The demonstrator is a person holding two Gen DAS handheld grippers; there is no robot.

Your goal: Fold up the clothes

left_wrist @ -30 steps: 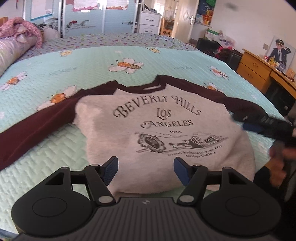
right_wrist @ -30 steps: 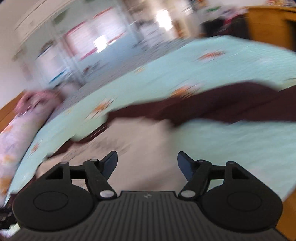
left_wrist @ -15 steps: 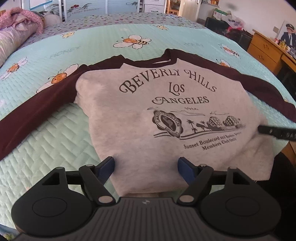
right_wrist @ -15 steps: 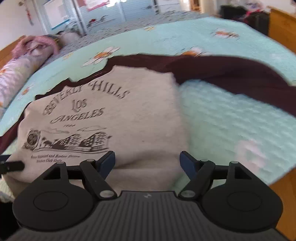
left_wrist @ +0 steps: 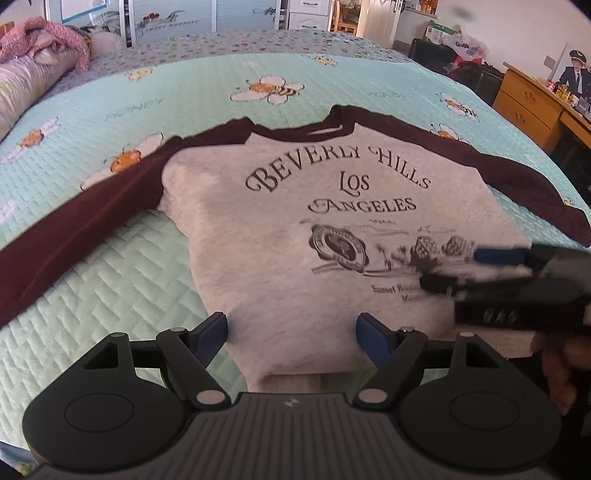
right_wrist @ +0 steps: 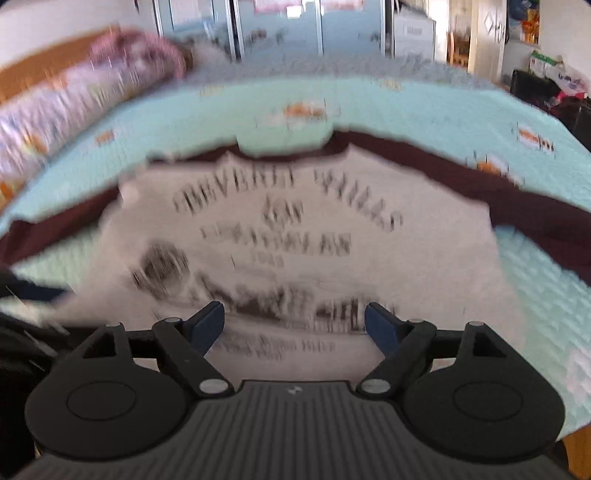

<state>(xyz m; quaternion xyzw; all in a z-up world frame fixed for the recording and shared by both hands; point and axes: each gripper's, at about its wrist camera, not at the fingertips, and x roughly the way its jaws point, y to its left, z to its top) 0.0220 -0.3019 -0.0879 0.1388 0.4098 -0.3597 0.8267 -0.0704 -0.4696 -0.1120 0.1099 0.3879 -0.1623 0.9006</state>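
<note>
A grey sweatshirt (left_wrist: 280, 236) with maroon sleeves and "Beverly Hills Los Angeles" print lies face up on the mint quilted bed (left_wrist: 122, 280), both sleeves spread out sideways. My left gripper (left_wrist: 291, 332) hovers open above the sweatshirt's near hem, nothing between its blue pads. The right gripper (left_wrist: 454, 266) reaches in from the right over the printed area, blurred, beside a hand (left_wrist: 561, 369). In the blurred right wrist view the same sweatshirt (right_wrist: 295, 240) fills the middle and my right gripper (right_wrist: 293, 326) hangs above its lower print, jaws opening, nothing between them.
A pink pillow and bedding (left_wrist: 40, 62) lie at the bed's far left. A wooden dresser (left_wrist: 532, 107) and dark bags (left_wrist: 443, 59) stand to the right of the bed. Wardrobe doors (left_wrist: 166, 22) line the back wall.
The right gripper has swung leftward over the sweatshirt's print, and its view now faces the shirt squarely. The left gripper's jaws widened a little; the sweatshirt has stayed flat.
</note>
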